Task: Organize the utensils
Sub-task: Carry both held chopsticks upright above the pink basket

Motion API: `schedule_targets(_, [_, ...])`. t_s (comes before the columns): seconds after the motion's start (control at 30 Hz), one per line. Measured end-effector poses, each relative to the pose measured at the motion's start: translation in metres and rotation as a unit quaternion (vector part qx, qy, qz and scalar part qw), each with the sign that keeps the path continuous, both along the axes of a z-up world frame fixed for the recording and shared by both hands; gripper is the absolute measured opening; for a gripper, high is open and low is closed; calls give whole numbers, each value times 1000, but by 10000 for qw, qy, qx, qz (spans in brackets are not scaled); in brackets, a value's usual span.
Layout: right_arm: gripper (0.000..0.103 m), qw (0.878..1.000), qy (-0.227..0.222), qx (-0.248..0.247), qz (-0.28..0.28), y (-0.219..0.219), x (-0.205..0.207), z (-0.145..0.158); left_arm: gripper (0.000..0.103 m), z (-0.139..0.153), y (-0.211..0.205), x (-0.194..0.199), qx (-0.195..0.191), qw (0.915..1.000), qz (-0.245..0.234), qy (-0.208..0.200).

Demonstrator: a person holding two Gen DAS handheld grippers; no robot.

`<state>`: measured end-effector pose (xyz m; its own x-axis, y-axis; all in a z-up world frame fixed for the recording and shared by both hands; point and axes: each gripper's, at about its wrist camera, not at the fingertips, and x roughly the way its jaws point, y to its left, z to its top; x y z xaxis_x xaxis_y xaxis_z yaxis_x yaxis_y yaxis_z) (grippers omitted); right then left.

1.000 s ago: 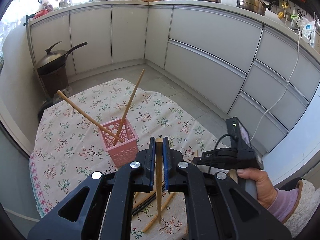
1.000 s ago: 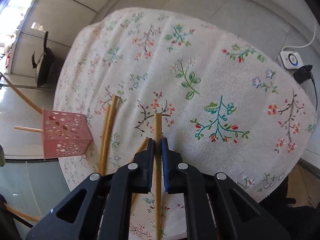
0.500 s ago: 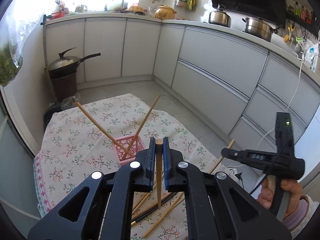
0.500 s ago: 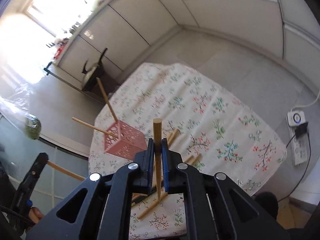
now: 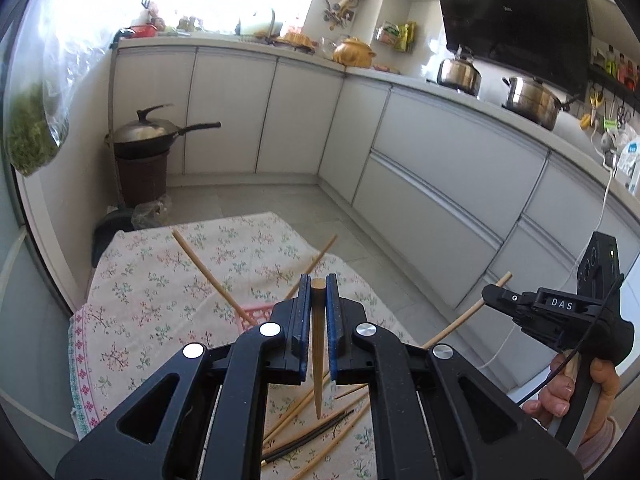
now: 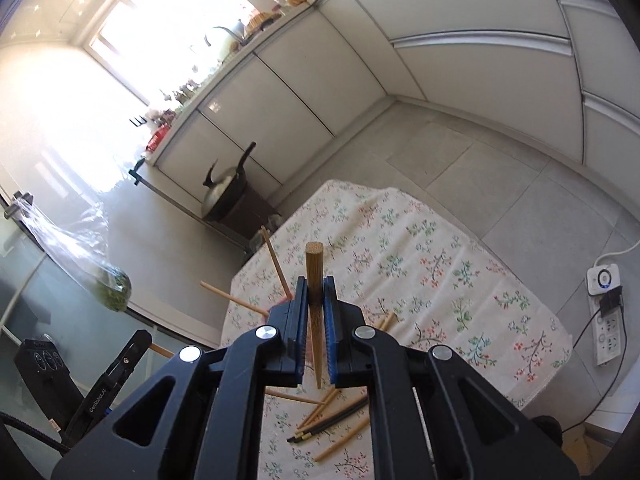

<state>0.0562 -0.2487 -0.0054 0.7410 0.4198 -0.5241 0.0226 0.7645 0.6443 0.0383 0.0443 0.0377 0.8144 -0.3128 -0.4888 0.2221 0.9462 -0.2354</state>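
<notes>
Light source: daylight floods through the blown-out kitchen window [image 6: 160, 40].
Glare: sheen on the pale grey cabinet doors [image 5: 440, 152].
Shadows: soft under the black gripper bodies.
Distortion: fisheye bends edges; dark corners.
Focus: sharp, no blur.

The square fabric tablecloth [image 5: 160, 280] over the table is cream, printed with small green leaf sprigs and red and pink blossoms. The plastic lattice utensil basket [image 5: 256, 313] is pink. The loose wooden chopsticks [image 6: 340, 444] are pale tan; a pair of slim chopsticks [image 6: 328, 424] beside them is black with yellowish ends. Each gripper is matte black with silver rivets, and its fingers [image 5: 305, 320] carry blue pads. The floor tiles [image 6: 480, 168] are plain grey, the cabinet doors [image 5: 232, 112] off-white.
</notes>
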Motion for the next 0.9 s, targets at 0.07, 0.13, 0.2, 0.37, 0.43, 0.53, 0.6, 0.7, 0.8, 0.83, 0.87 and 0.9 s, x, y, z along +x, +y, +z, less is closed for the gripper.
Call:
schedule_targets(0.07, [8, 10000, -99, 4, 0, 0, 4, 11, 6, 10, 4, 1, -57, 9999, 97, -116])
schedule_targets(0.13, [8, 9998, -210, 17, 1, 1, 9, 20, 6, 20, 9, 4, -104, 9994, 259, -215])
schedule_targets(0.2, [8, 9994, -339, 29, 0, 3, 15, 31, 6, 32, 15, 8, -134, 9983, 440, -357])
schedule_targets(0.37, [8, 9985, -548, 37, 48, 14, 32, 51, 6, 58, 30, 20, -267, 9936, 842, -702])
schedule_targets(0.43, [8, 9981, -605, 25, 84, 20, 39, 56, 6, 61, 34, 28, -301, 9923, 949, -733])
schedule_targets(0.53, [8, 9975, -696, -86, 125, 30, 48, 60, 6, 56, 41, 40, -304, 9913, 1085, -678])
schedule_targets(0.6, [8, 9972, -714, -143, 161, 36, 53, 59, 6, 47, 46, 47, -309, 9913, 1140, -582])
schedule_targets(0.7, [8, 9977, -627, -156, 197, 42, 63, 51, 6, 31, 53, 61, -338, 9910, 1242, -362])
schedule_targets(0.8, [8, 9983, -516, -151, 222, 48, 72, 43, 6, 17, 59, 70, -415, 9901, 1325, -212])
schedule_targets(0.83, [8, 9983, -505, -178, 224, 50, 74, 42, 6, 10, 60, 74, -445, 9903, 1309, -114])
schedule_targets(0.87, [8, 9983, -496, -211, 234, 52, 76, 41, 7, 4, 59, 78, -447, 9905, 1297, 0])
schedule_targets(0.9, [8, 9982, -491, -233, 239, 55, 77, 41, 7, -3, 59, 81, -438, 9906, 1294, 115])
